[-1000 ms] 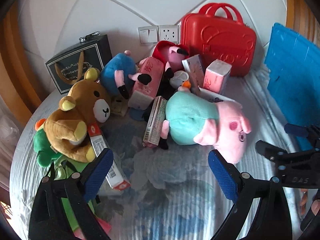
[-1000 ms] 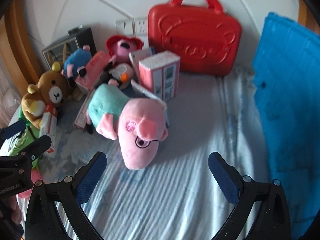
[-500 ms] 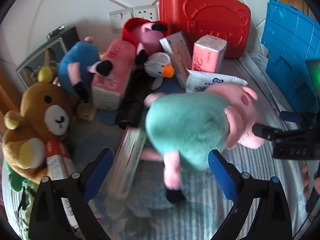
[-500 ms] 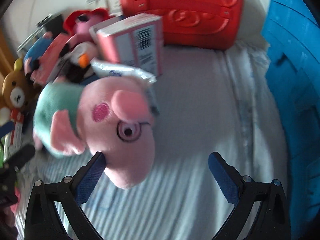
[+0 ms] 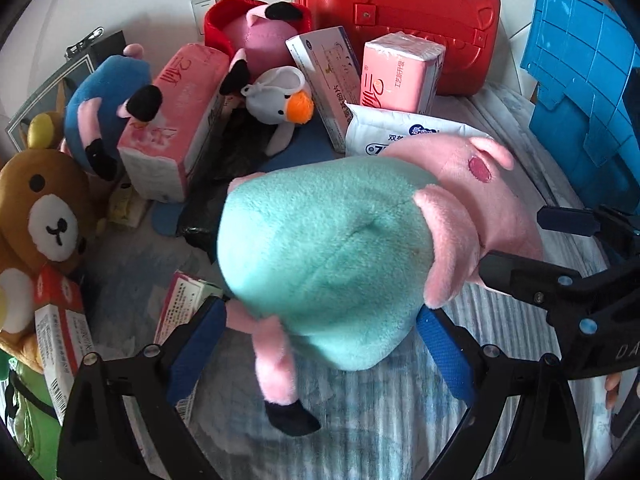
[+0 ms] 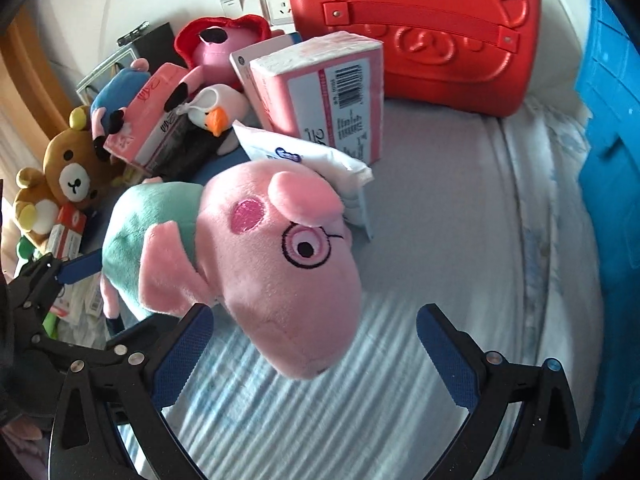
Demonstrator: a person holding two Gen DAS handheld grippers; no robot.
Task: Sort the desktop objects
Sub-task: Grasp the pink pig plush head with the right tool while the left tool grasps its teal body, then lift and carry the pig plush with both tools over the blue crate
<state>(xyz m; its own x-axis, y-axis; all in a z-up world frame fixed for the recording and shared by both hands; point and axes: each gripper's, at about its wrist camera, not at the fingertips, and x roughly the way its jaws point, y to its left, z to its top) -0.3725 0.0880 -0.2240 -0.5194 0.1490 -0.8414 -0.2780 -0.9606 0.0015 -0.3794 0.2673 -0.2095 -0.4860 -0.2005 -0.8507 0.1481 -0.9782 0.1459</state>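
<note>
Your left gripper (image 5: 320,344) has closed in around the pig plush (image 5: 332,256), your right gripper (image 6: 312,344) now at its snout, both wide apart

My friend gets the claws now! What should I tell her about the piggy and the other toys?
Left claw: open, either side of the pig plush at its green body.
Right claw: open, at the pig's snout.
Nothing gripped. The bear, penguin, tissue packs and boxes are piled by the red case. Blue crate stands at right.
Left to do: nearly all the sorting.

Both wrist views look forward, close over the shared pig plush (image 5: 328,256), perhaps angled downward.
</note>
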